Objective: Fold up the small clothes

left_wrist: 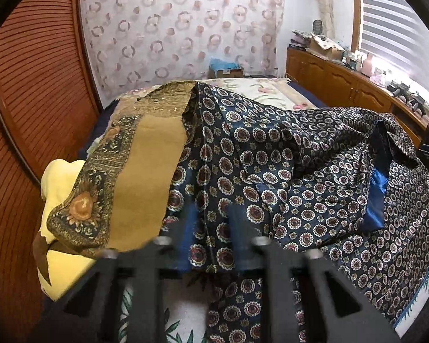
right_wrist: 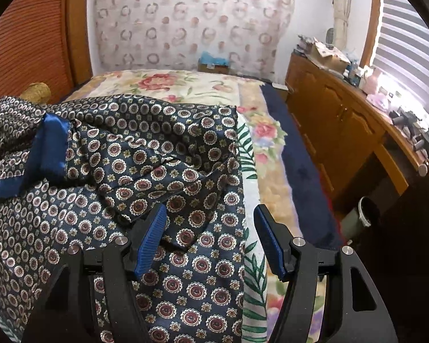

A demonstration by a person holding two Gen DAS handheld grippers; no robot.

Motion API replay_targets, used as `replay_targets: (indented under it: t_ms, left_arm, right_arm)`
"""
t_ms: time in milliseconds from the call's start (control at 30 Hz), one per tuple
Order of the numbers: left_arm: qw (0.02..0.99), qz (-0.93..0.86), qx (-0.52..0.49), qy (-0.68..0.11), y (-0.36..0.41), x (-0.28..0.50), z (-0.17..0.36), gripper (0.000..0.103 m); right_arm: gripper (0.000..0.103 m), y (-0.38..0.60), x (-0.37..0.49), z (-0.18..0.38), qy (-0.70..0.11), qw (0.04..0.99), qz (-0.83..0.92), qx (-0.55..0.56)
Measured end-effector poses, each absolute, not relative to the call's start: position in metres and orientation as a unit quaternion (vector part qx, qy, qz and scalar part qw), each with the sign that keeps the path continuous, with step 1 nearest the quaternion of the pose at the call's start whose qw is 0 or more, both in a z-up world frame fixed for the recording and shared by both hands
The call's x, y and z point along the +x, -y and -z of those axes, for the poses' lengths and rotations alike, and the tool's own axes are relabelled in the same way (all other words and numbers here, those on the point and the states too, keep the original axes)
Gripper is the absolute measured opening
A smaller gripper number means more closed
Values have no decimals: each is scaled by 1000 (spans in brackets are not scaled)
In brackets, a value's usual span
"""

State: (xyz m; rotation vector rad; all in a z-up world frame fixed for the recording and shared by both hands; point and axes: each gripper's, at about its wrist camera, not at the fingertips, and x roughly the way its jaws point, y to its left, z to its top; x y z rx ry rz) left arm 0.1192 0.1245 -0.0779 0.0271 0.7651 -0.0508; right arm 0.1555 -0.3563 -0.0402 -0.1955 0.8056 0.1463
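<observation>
Left wrist view first: my left gripper [left_wrist: 211, 240] is pinching the near edge of the navy patterned cloth [left_wrist: 271, 154], its fingers pressed together with fabric draped over them. Outward from there the cloth lies rumpled across the bed [left_wrist: 266, 91], one corner flipped so a plain blue border shows. On the right wrist view my right gripper [right_wrist: 211, 240] is spread wide, hovering above the same cloth [right_wrist: 134, 154] near its right edge, nothing between its pads [right_wrist: 153, 240].

I judge the fold barely started: the cloth is crumpled, no clean crease shows, and the right side has yet to be grasped.

Only the left view shows the tan bordered scarf [left_wrist: 146, 165] and the yellow cloth [left_wrist: 60, 200] beside the navy one. Only the right view shows the bed's flowered cover [right_wrist: 157, 83] and the wooden counter [right_wrist: 343, 120] clearly.
</observation>
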Motion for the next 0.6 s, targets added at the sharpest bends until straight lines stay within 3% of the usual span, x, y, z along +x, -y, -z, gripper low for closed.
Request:
replay_targets:
  t_ms: [67, 367, 600]
  left_arm:
    - [929, 31, 7, -369, -125, 119, 73, 0]
    - [950, 111, -76, -280, -115, 83, 17, 0]
    - [953, 114, -64, -273, -104, 76, 8, 0]
  right_arm:
    - [65, 356, 156, 42, -392, 912, -72, -96]
    - [65, 360, 159, 38, -389, 914, -72, -88]
    - [65, 370, 164, 29, -388, 917, -82, -53]
